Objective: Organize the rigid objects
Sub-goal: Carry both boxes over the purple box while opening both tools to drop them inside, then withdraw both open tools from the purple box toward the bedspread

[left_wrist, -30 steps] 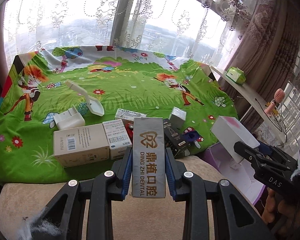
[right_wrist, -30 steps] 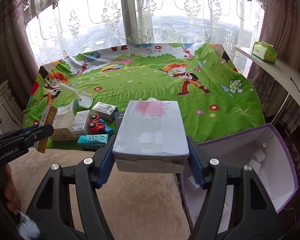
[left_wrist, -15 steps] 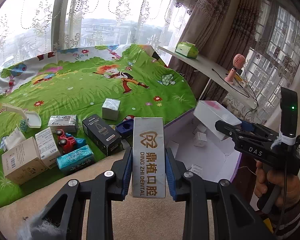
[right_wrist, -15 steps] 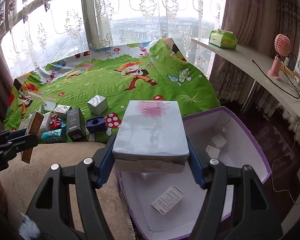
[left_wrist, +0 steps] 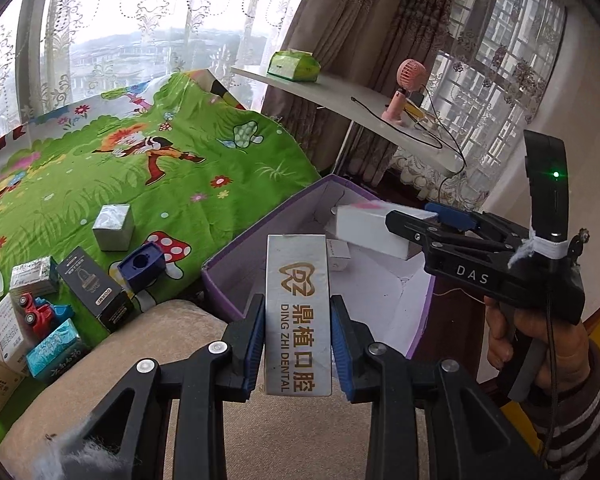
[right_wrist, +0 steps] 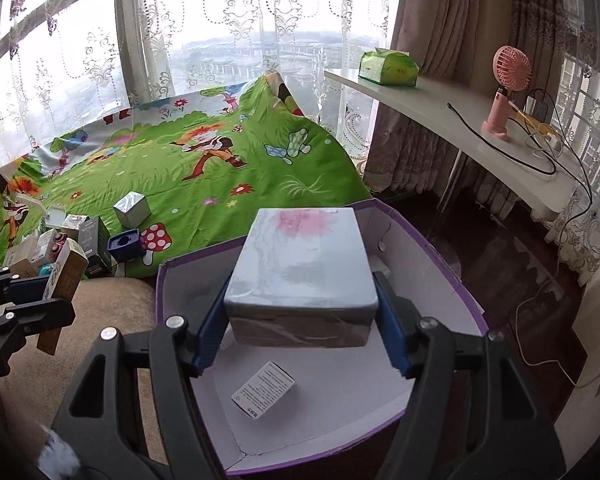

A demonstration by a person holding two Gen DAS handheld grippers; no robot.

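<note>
My left gripper (left_wrist: 298,344) is shut on a tall silver dental box (left_wrist: 298,312) with gold lettering, held at the near left rim of the purple storage box (left_wrist: 228,276). My right gripper (right_wrist: 300,320) is shut on a grey box with a pink smudge (right_wrist: 302,264), held above the purple storage box's (right_wrist: 440,248) white inside. The right gripper also shows in the left wrist view (left_wrist: 416,228), and the left gripper at the left edge of the right wrist view (right_wrist: 24,300). A small white carton (right_wrist: 263,390) lies inside the storage box.
Several small boxes, a red toy car (left_wrist: 30,312) and a blue cap (left_wrist: 142,266) lie on the green cartoon cloth (left_wrist: 100,176). A beige cushion (left_wrist: 140,360) lies below my left gripper. A white shelf (right_wrist: 460,128) with a pink fan (right_wrist: 504,92) and a green tissue pack (right_wrist: 388,66) stands to the right.
Both grippers have swung right with their boxes, from the cloth with the loose boxes to the purple storage box. The right gripper's box now hangs over its inside.
</note>
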